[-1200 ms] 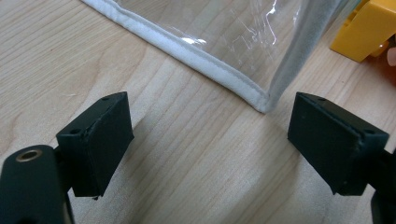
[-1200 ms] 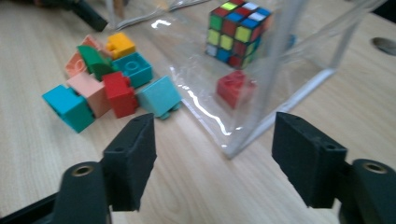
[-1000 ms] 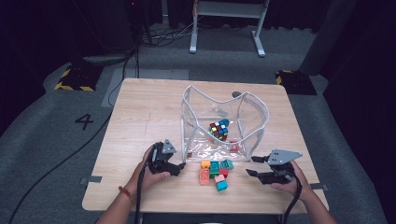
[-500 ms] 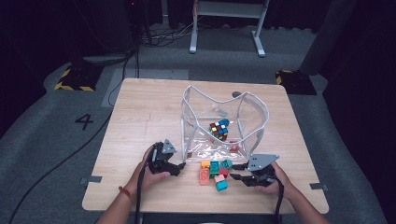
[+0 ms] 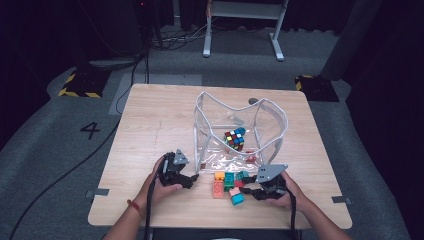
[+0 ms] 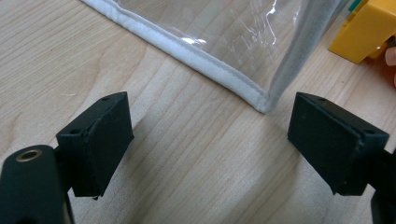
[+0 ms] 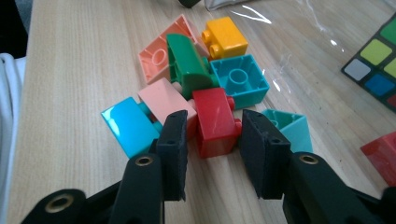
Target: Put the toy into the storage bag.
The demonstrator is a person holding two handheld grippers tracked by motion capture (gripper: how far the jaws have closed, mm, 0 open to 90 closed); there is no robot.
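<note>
Right gripper (image 7: 212,140), jaws nearly closed on either side of the red block (image 7: 215,122) in the pile before the clear bag (image 5: 240,132). The block is judged light, rigid and glossy; grip its flat sides. Left gripper (image 6: 210,135) spread at the bag's corner.
</note>
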